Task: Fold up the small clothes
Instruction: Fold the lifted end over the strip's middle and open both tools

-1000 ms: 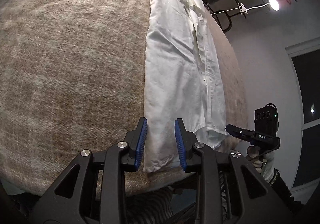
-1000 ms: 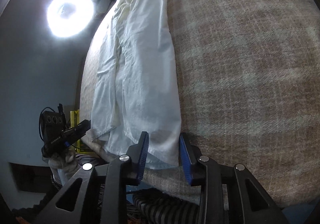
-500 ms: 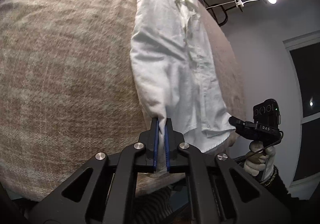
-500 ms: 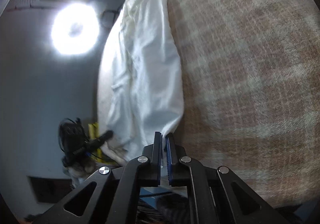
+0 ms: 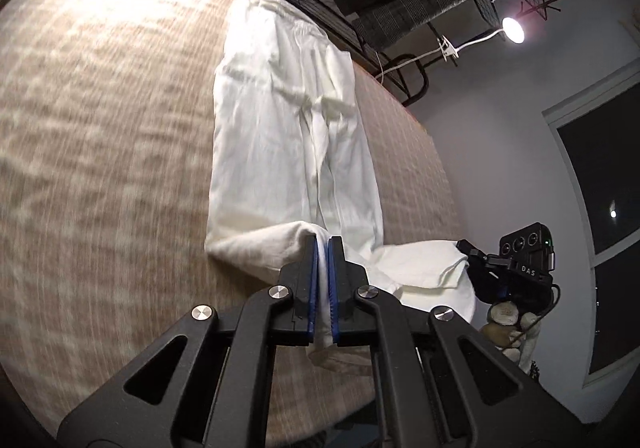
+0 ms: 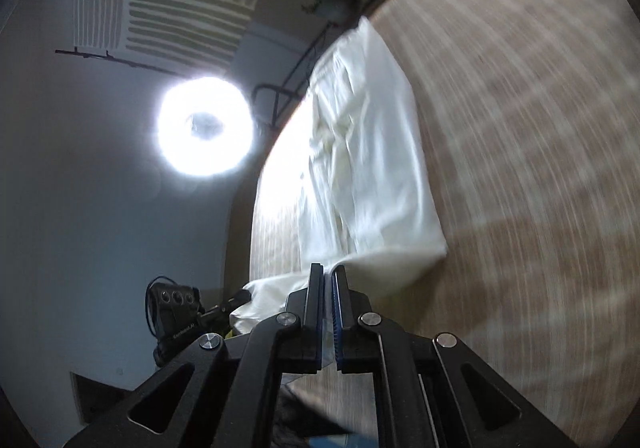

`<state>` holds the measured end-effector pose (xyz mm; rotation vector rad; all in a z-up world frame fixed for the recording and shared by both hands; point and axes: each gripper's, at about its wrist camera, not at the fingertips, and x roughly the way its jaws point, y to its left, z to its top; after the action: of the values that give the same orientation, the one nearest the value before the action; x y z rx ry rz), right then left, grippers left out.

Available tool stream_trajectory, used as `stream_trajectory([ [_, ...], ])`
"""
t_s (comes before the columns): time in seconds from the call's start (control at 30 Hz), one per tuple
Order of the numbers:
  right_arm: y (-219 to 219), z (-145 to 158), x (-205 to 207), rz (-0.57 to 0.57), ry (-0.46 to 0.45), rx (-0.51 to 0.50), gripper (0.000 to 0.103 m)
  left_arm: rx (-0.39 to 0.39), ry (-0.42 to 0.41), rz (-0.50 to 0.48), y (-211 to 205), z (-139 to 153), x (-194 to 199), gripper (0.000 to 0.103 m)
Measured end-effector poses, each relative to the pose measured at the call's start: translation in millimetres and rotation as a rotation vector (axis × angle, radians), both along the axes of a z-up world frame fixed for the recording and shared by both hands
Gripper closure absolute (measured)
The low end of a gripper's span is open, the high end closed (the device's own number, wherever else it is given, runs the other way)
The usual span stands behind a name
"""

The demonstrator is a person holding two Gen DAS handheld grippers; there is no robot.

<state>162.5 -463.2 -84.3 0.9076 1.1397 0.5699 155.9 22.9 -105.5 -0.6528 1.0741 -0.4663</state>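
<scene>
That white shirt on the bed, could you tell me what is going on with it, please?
A person is folding the shirt, which lies on a plaid blanket, with a handheld gripper in each hand. The left gripper and the right gripper are each clamped shut on a corner of the near hem. That end is lifted off the blanket and curling over toward the collar end, which lies flat. The fold is not yet laid down.

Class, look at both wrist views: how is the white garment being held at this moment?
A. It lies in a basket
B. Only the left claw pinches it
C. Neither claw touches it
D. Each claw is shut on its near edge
D: the left claw and the right claw each pinch the white garment at its lifted near edge.
</scene>
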Motion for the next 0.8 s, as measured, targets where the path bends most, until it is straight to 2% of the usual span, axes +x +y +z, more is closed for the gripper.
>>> stream_trajectory([
  [0.3,20.4,-11.6,74.4,-0.033,-0.015,-0.073,0.102,0.052,0.019,0.024,-1.7,-17.5,60.6,0.100],
  [0.53,23.5,-36.7,102.6,-0.059,0.027,-0.109,0.102,0.077,0.021,0.036,-4.3,-31.4,84.4,0.100],
  [0.57,23.5,-38.2,103.5,-0.055,0.024,-0.104,0.099,0.091,0.019,0.038,-4.8,-30.6,86.8,0.095],
  [0.63,23.4,-38.4,106.8,-0.046,0.019,-0.095,0.094,0.118,-0.005,0.053,-2.4,-26.0,90.0,0.076],
  [0.67,22.9,-37.1,106.1,-0.043,0.015,-0.099,0.085,0.125,-0.025,0.079,2.3,-21.7,90.6,0.058],
  [0.7,22.3,-35.4,107.3,-0.043,0.006,-0.112,0.072,0.108,-0.041,0.109,9.6,-17.3,90.8,0.048],
  [0.8,17.8,-29.2,108.9,-0.050,-0.028,-0.127,0.059,0.061,-0.055,0.185,31.7,-8.0,90.4,0.047],
])
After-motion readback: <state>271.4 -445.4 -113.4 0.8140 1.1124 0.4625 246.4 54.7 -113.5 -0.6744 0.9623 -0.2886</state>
